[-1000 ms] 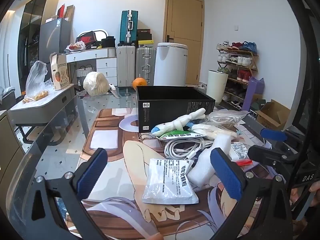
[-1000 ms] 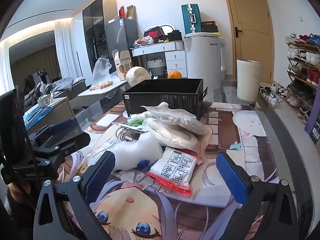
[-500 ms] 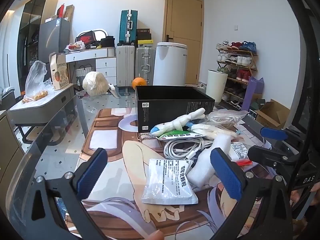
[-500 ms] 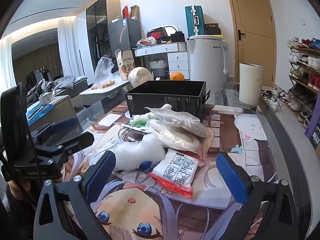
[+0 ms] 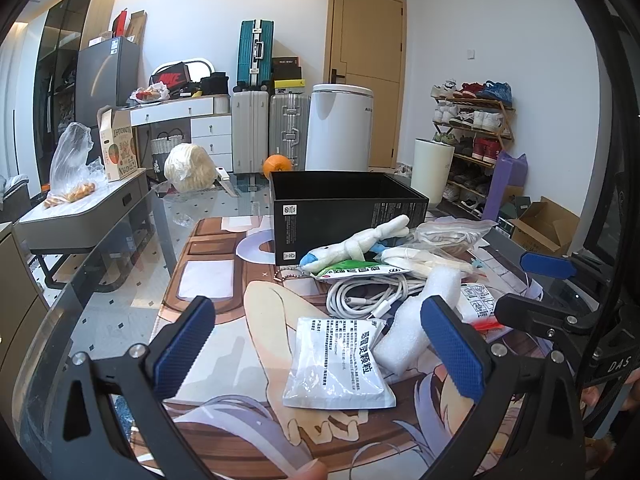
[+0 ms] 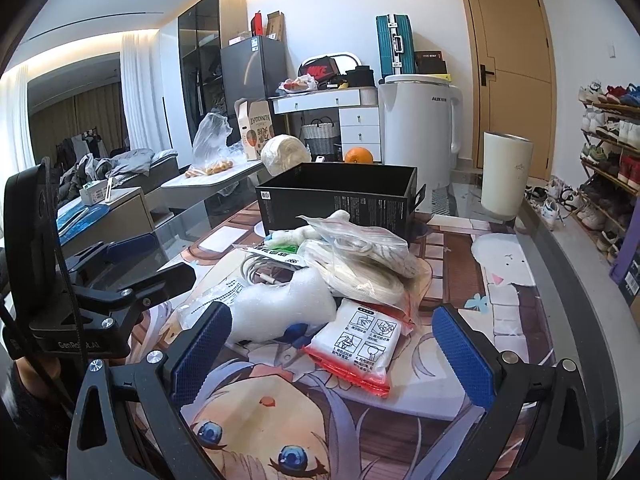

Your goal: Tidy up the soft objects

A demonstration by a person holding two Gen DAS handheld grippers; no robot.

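Note:
A pile of soft things lies on the printed mat before an open black box (image 5: 344, 210), which also shows in the right wrist view (image 6: 336, 200). The pile holds a white sachet (image 5: 340, 364), a white foam piece (image 5: 416, 320), a coiled white cable (image 5: 360, 294), a plush toy (image 5: 356, 246), clear bags (image 6: 360, 256) and a red-edged packet (image 6: 360, 346). My left gripper (image 5: 320, 354) is open around the sachet, above the mat. My right gripper (image 6: 332, 354) is open just before the foam piece (image 6: 280, 310) and packet. Both are empty.
The glass table edge (image 6: 576, 280) runs along the right. A white bin (image 6: 504, 174), a shoe rack (image 5: 472, 136) and suitcases (image 5: 272, 132) stand behind. An orange (image 5: 277, 163) and a wrapped round bundle (image 5: 188, 168) lie at the table's far end.
The right gripper has moved a little forward toward the pile. The left gripper has barely moved. Both stay open.

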